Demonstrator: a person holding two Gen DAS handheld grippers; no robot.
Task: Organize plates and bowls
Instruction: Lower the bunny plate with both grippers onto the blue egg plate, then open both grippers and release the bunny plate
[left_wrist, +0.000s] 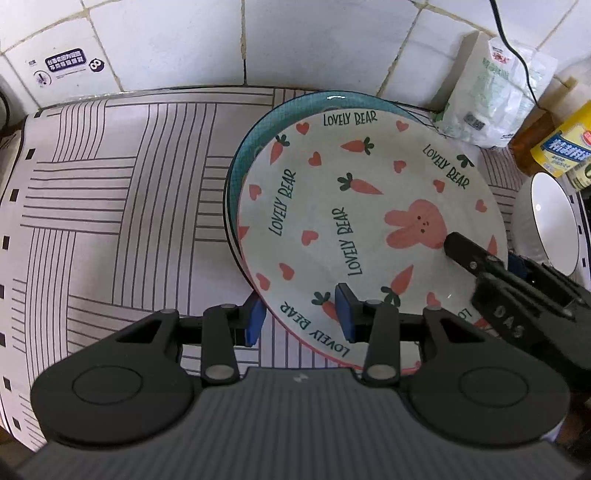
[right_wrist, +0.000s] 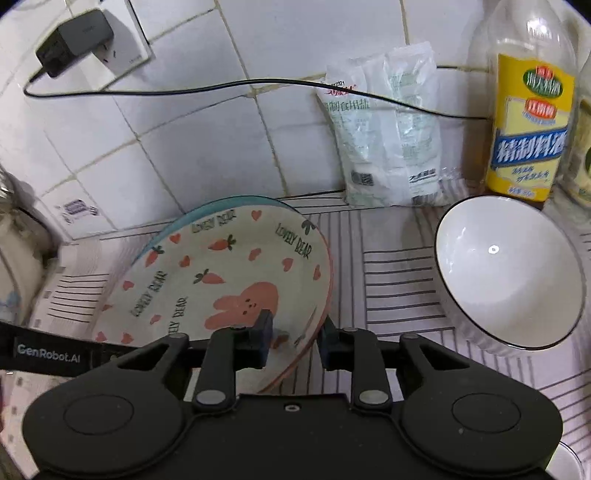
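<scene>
Lowering the rabbit plate (left_wrist: 354, 206) onto the teal plate (left_wrist: 258, 125) is the step in hand, and both claws are straddling its near rim. The left claw (left_wrist: 301, 317) is standing partly open with the rim between its blue pads (left_wrist: 343, 314); whether the pads are actually pressing on the china is hard to say from this angle. The right claw (right_wrist: 295, 338) is likewise partly open, one finger over the plate's face and the other outside the rim, apparently not pinching it.

To finish well, the person should be letting the rim settle squarely, since the rabbit plate is sitting off-centre with a teal crescent showing along the far side. Easing both claws outward along the worktop (left_wrist: 110, 184), rather than lifting, would avoid dragging or tipping the stack.

The rabbit plate is carrying nothing but its printed carrots and hearts. The white bowl (right_wrist: 509, 273) is standing apart to the right, near the salt bags (right_wrist: 388, 147) and the yellow-labelled bottle (right_wrist: 528, 125), and it is looking empty.
</scene>
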